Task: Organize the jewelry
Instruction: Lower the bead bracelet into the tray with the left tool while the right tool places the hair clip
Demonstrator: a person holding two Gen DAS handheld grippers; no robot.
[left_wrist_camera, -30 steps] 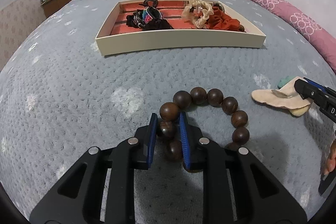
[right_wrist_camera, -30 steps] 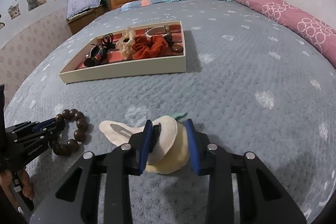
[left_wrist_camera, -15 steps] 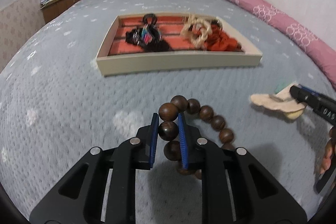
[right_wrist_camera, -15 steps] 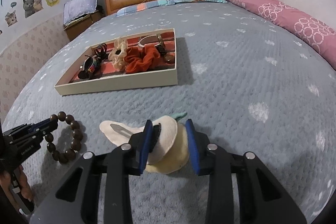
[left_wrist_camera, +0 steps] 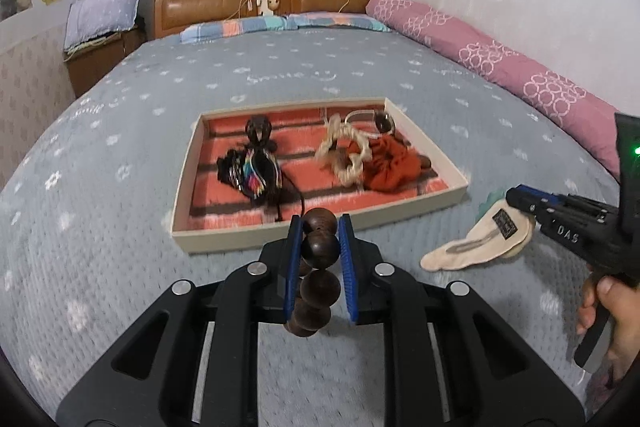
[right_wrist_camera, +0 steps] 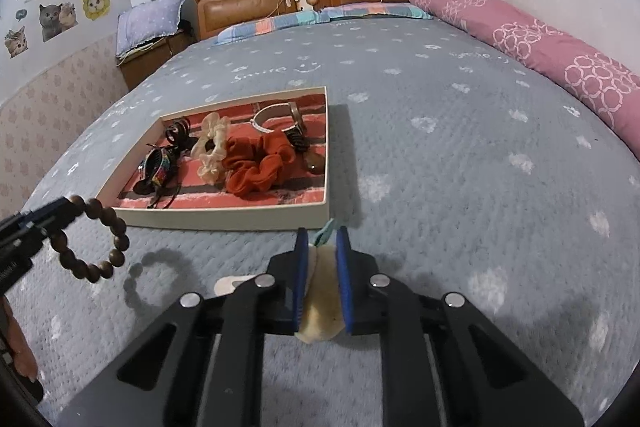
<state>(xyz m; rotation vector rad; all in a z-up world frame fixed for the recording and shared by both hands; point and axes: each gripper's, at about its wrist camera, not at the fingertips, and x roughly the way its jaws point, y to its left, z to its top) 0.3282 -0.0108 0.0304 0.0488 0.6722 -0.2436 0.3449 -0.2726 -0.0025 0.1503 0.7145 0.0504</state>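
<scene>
Round wooden bead bracelet [left_wrist_camera: 316, 267] now lifted off quilted bedspread [left_wrist_camera: 120, 267], dangling

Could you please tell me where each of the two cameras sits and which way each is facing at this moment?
Left wrist: rides the left tongs, looking up the bed at the tray and headboard; the bead bracelet is clamped; the person's right hand shows.
Right wrist: rides the right tongs, facing the same way from further right, clamping the cream hair clip; the left tongs enter at left.
Shared: tray, bracelet, clip, headboard, pink bolster.
</scene>
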